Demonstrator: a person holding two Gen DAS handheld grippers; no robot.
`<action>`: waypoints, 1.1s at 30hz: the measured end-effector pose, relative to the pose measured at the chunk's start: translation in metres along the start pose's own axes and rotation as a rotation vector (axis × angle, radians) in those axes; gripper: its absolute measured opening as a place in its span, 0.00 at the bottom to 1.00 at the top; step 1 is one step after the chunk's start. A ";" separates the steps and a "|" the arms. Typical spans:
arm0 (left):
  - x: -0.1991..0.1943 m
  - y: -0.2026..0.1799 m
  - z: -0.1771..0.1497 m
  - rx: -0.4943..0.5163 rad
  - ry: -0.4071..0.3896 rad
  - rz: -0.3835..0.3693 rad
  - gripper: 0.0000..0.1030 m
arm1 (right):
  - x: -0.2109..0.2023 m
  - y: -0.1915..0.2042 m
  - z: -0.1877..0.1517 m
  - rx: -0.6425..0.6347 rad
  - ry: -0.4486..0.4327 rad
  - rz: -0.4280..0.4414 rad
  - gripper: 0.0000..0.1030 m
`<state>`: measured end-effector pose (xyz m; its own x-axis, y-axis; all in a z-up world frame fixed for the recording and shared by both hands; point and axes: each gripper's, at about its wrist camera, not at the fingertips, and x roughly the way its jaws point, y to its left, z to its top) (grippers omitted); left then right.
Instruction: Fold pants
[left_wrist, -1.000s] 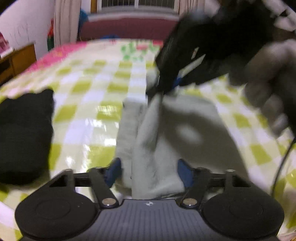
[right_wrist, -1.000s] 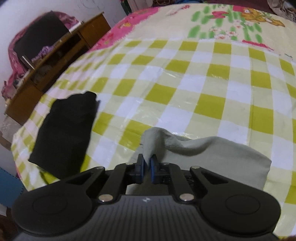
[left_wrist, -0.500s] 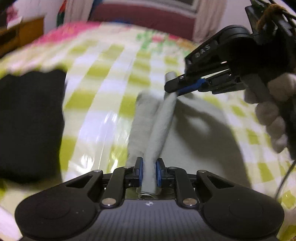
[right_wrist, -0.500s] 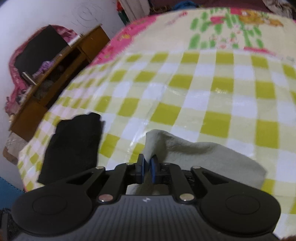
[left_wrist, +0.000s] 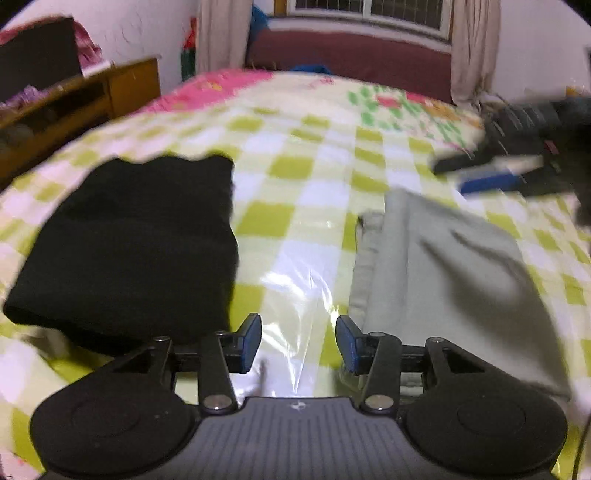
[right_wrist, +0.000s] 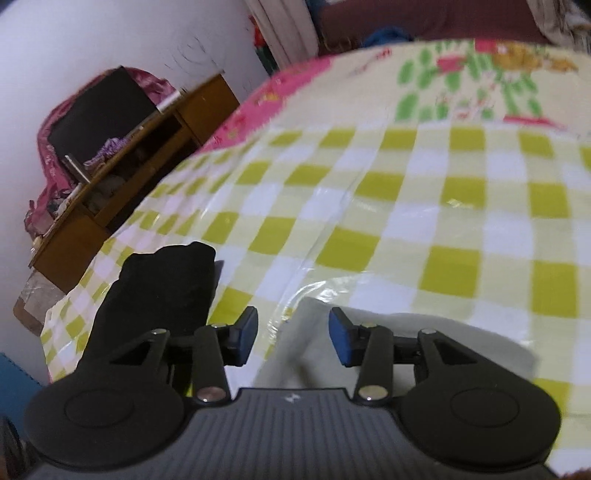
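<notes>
While my grippers: both spread wide, holding nothing; left gripper, right gripper.
Grey pants: folded on checked bedspread, right of black garment.
Risk: right finger snags pants edge on retreat, fold flips open.

The pale grey-green pants lie folded flat on the checked bedcover, layered edges leftward.

Black ribbed gripper bodies, silver screws, blue-padded fingers.
</notes>
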<state>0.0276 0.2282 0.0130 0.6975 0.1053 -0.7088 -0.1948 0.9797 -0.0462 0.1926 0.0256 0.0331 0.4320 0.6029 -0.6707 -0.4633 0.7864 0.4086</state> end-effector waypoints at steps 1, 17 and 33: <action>-0.004 -0.003 0.002 0.002 -0.017 -0.012 0.57 | -0.006 -0.002 -0.006 -0.015 -0.003 -0.009 0.45; 0.030 -0.045 0.019 0.151 -0.017 0.059 0.72 | -0.030 -0.038 -0.059 0.038 0.015 -0.114 0.50; 0.047 -0.066 0.015 0.176 0.036 0.033 0.80 | -0.031 -0.091 -0.099 0.326 0.050 0.010 0.57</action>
<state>0.0830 0.1706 -0.0067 0.6671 0.1347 -0.7327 -0.0914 0.9909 0.0989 0.1449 -0.0776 -0.0443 0.3859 0.6100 -0.6921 -0.1915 0.7868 0.5868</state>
